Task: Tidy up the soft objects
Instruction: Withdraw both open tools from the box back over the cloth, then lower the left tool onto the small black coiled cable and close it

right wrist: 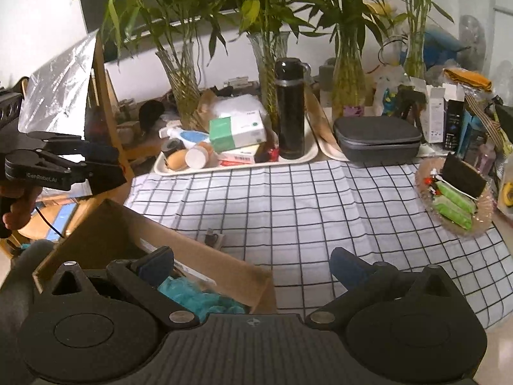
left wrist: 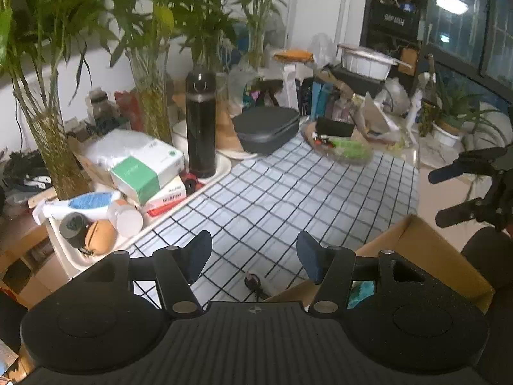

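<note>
Both our left tool (left wrist: 253,256) and right tool (right wrist: 253,268) gape empty; next we reach into the cardboard box (right wrist: 205,256) for the teal cloth (right wrist: 192,295).

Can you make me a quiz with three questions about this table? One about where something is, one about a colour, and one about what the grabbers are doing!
1. Where does the tall black metal flask stand?
A. on the white tray
B. in the cardboard box
C. on the floor

2. What colour is the fluffy thing inside the brown cardboard box?
A. red
B. teal
C. yellow

3. The right gripper is:
A. squeezing the flask
B. open, holding nothing
C. holding a leaf

Answers: A, its base sits on the tray; B, teal fluff shows in the box; B, nothing lies between its fingers.
</note>
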